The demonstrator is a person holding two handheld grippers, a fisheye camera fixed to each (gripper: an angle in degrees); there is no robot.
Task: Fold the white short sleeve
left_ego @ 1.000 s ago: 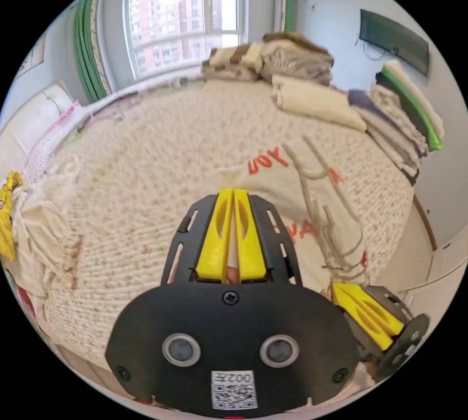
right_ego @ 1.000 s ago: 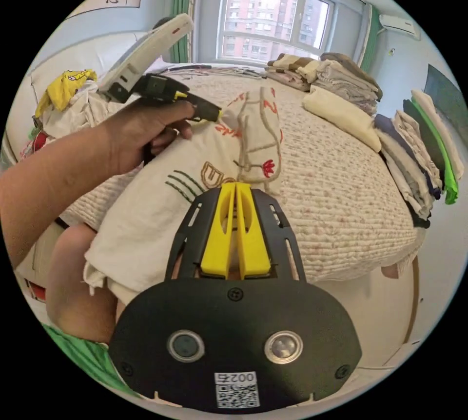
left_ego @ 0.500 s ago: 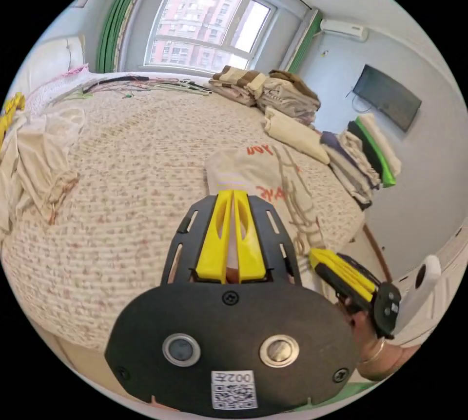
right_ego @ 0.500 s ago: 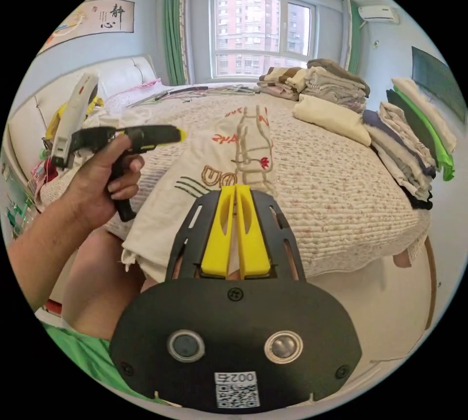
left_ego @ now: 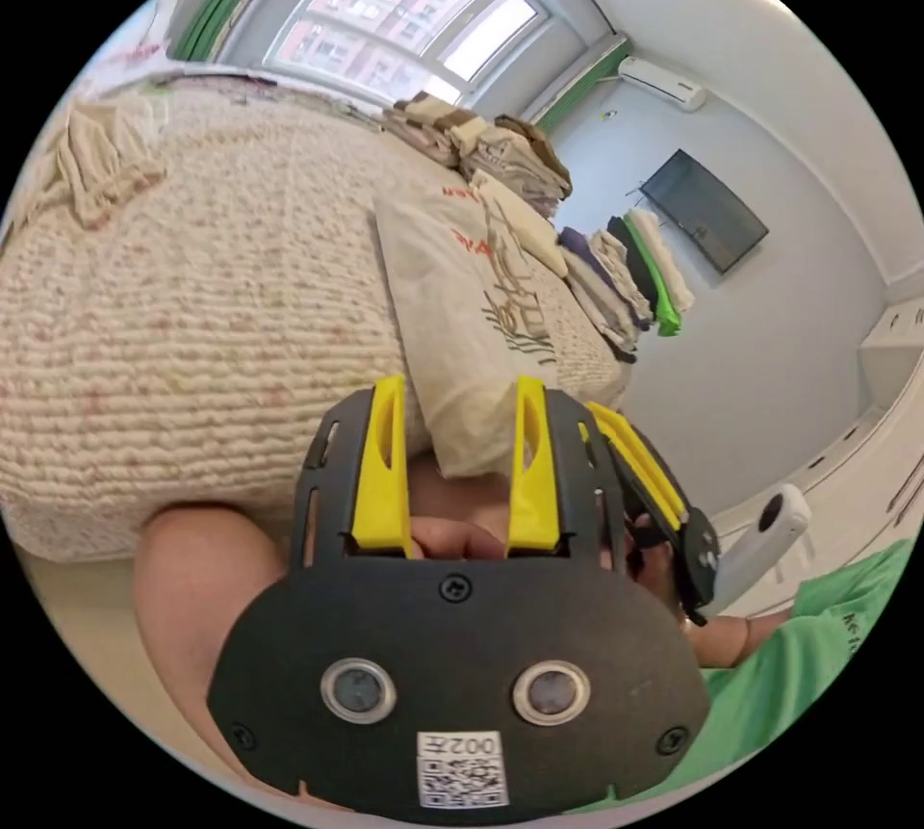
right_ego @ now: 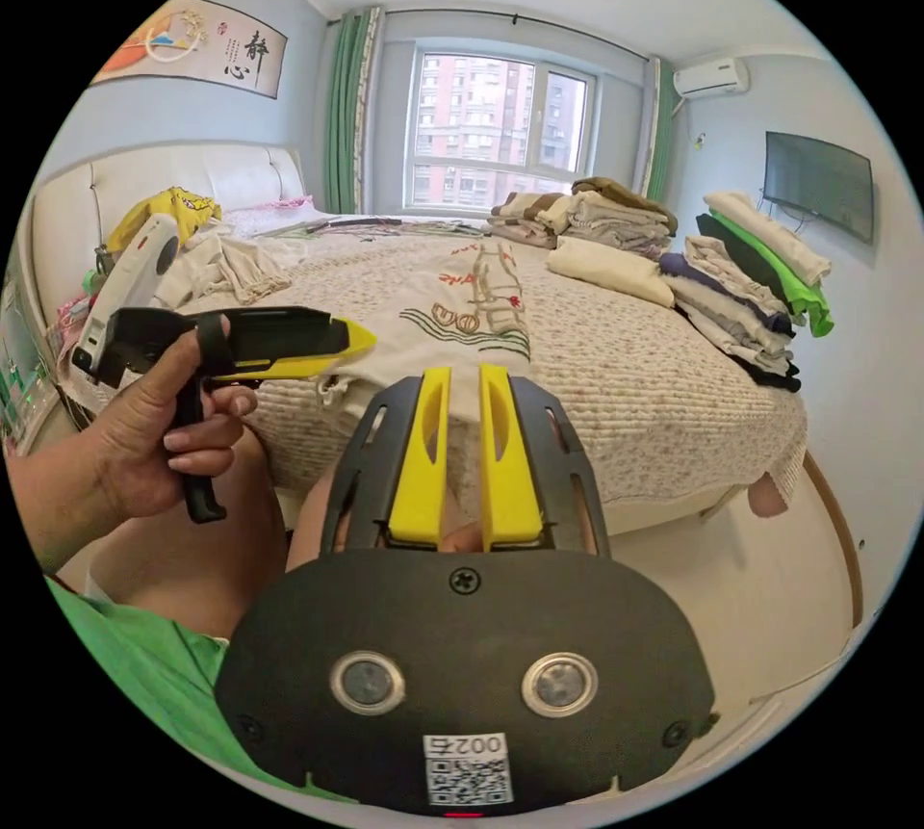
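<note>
my left gripper [left_ego: 457,468] has its yellow jaws spread wide with nothing between them but my knee behind. my right gripper [right_ego: 464,458] is parted too, a narrower gap, and empty. in the right gripper view the left one [right_ego: 361,340] sits off to the side in my hand [right_ego: 159,429], seen edge-on.

just past both sets of jaws lies the white shirt [right_ego: 452,314], folded into a long strip on the bed [right_ego: 654,386], its near end hanging over the edge of the mattress toward me. in the left gripper view that near corner [left_ego: 462,444] sits right ahead of the open jaws.

i judge the worry is this overhang: if i pinch only the top layer, the strip could peel open, and its weight might drag it off the edge. the knobbly cover could also catch in a jaw and lift with the shirt.

farther on, stacks of folded clothes [right_ego: 741,290] stand well apart; a careless sweep of the hem might still nudge the nearest cream one [right_ego: 611,269].
</note>
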